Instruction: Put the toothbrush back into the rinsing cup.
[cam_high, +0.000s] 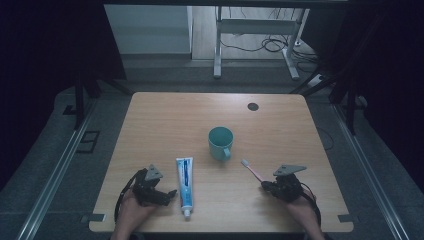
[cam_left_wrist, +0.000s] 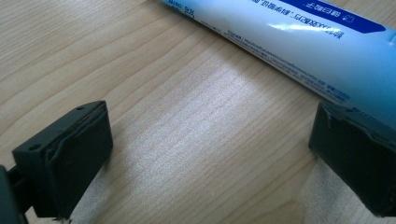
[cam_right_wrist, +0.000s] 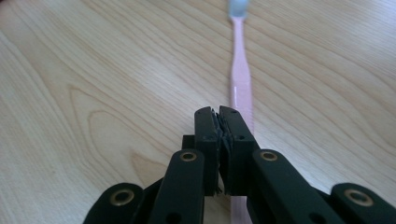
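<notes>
Lying flat on the table, pink toothbrush, pale bristles.

Pink toothbrush, teal cup, white-and-blue toothpaste tube, pale wood-grain table, black claws.

Laboratory-style recording booth: a bare light-wood table with a cable grommet stands on grey carpet between dark curtains and floor rails, with a metal desk frame and loose cables behind, and a person's hands holding camera-bearing grippers.
</notes>
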